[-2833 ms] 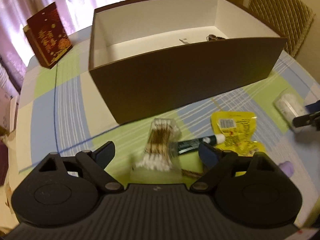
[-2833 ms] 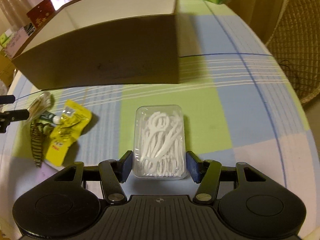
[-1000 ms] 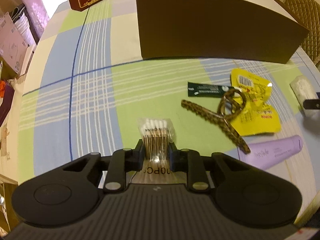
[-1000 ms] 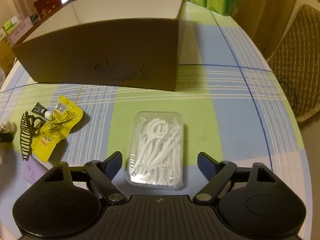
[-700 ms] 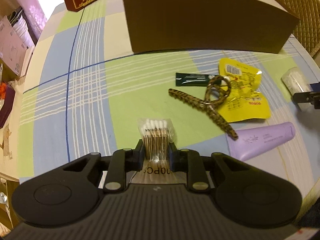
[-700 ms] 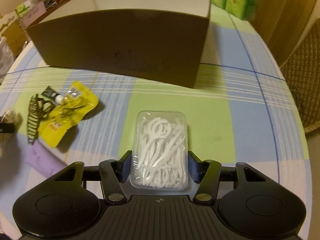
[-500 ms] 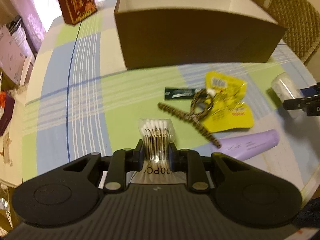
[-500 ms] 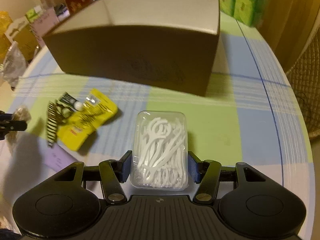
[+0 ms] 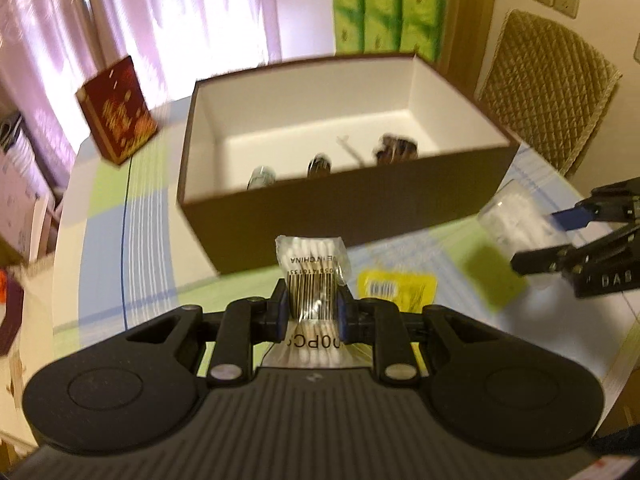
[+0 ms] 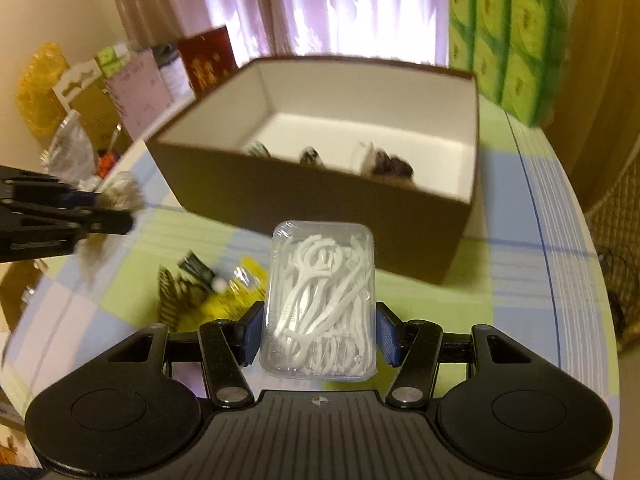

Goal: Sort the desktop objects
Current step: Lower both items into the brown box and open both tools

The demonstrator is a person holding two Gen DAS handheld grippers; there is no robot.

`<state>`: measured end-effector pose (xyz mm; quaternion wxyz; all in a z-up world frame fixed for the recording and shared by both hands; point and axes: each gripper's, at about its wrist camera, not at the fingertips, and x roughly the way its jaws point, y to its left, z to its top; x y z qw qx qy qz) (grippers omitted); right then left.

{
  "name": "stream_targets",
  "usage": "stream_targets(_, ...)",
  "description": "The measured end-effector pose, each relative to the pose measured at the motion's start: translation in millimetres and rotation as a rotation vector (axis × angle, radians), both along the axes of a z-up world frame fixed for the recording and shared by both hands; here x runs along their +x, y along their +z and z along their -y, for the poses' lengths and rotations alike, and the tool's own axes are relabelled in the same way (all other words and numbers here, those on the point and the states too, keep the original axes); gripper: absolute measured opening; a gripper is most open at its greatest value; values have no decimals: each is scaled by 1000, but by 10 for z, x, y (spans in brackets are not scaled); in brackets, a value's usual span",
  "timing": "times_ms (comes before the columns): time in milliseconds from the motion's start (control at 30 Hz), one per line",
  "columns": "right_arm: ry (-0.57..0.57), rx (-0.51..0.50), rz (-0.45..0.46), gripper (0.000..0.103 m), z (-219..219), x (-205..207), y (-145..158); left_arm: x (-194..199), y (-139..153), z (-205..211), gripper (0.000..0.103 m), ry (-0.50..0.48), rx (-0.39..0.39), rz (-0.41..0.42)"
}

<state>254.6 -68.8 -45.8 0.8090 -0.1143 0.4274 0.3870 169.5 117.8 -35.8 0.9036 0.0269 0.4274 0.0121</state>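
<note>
While both hover short of the open box's (image 9: 348,208) near wall (items inside), left gripper (image 9: 311,307) clamps cotton swabs (image 9: 310,264), right gripper (image 10: 319,330) floss picks (image 10: 320,300)

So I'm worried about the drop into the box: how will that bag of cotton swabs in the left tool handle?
The bag of cotton swabs looks light and soft. The left tool pinches its thin film narrow, so it probably crumples, though the swabs keep it upright. It should land gently in the brown box.

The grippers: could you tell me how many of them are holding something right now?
2. The left gripper clamps the cotton swab packet; the right gripper clamps the floss pick box.
</note>
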Motion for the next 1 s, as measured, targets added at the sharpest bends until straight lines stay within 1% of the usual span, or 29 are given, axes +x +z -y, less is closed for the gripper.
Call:
stream_targets(167,30,49,43,54,-132,102,214,258,169,47,18,-39,14,45)
stream_targets(300,39,65,84,54,-247,220,338,480,274,95,18,-69,36,68)
stream_targets(500,37,78,128,54,-442,481,484,798,357,70,18,-93,68,91)
stream_targets(767,49,69,145,54,-694,764,523,1164,396,-34,18,-102,94,97)
stream_targets(1000,51,52,140,54,-878,922,456,1383,326,-149,18,-95,94,80)
